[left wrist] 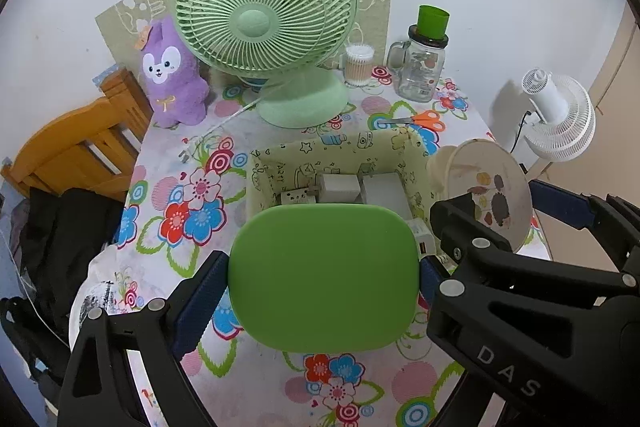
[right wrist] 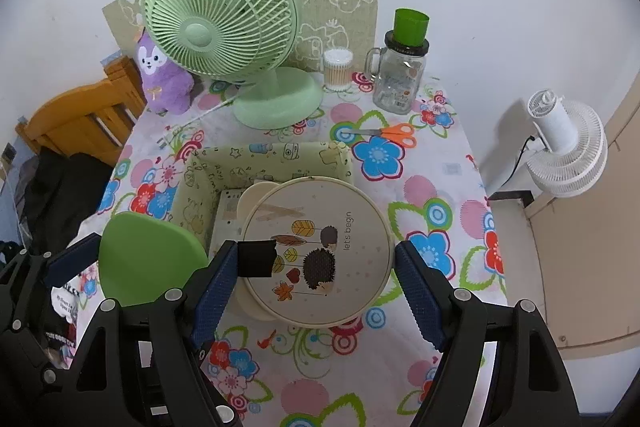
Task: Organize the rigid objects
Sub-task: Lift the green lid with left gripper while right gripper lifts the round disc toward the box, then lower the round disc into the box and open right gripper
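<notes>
A: Fig. legend, L side. A green lid is held flat between the blue pads of the left gripper, jaws clenched on its two short edges. What is its relation to the fabric bin?

B: The bin is seen directly ahead of and below the lid, along the fingers' line; the lid's far edge overlaps the bin's near wall in the L wrist view. White adapters are already lodged inside. The lid's long axis is set across the fingers, approx. parallel to the bin's near wall.

A: And R side?

B: A round cream tin, hedgehog print, is framed between the pads of the right gripper. The L pad is pressed at its rim; contact at the R pad cannot be told, so the grasp is only presumed. The tin is seen over the bin's right corner.

A: Which hand is nearer the opening?

B: Judged: the L, since the bin lies centred fwd of it; the R is offset toward the bin's right side. A short fwd-and-down move is prob. called for, w/ care that lid and tin are not knocked together.
</notes>
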{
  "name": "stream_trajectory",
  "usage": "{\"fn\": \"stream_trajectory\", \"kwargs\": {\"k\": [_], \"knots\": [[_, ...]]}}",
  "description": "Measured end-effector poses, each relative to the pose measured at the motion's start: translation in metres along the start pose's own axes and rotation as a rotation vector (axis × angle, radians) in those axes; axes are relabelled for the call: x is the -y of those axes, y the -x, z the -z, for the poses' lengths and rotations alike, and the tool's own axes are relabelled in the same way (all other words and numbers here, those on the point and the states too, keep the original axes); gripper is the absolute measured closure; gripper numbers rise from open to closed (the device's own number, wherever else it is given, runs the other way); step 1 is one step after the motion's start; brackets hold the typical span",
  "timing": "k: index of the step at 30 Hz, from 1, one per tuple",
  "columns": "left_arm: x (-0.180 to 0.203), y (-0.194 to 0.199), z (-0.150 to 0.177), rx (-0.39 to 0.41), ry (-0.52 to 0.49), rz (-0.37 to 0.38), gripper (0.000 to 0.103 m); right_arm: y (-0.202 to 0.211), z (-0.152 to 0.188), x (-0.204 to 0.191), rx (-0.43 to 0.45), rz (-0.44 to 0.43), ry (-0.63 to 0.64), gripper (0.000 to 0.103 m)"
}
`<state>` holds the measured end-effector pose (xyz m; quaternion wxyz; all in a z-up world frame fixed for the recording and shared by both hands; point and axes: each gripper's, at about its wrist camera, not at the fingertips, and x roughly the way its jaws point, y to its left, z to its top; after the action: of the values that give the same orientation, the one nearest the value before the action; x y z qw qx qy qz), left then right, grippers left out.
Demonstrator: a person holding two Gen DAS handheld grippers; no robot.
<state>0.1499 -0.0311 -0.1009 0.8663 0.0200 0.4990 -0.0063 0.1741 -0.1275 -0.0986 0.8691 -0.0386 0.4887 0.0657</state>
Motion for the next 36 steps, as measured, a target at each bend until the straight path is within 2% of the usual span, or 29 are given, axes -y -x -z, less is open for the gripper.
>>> {"fn": "stream_trajectory", "kwargs": {"k": [16,36], "knots": [[-0.013,-0.043,-0.020,-0.038,0.015,0.030,0.008,-0.046,-0.026,-0.005,-0.054,0.011,0.014,0.024],[-0.028,-0.089,-0.030,-0.114,0.004,0.046,0.008,-0.107,-0.038,-0.018,-0.154,-0.022,-0.010,0.022]]}}
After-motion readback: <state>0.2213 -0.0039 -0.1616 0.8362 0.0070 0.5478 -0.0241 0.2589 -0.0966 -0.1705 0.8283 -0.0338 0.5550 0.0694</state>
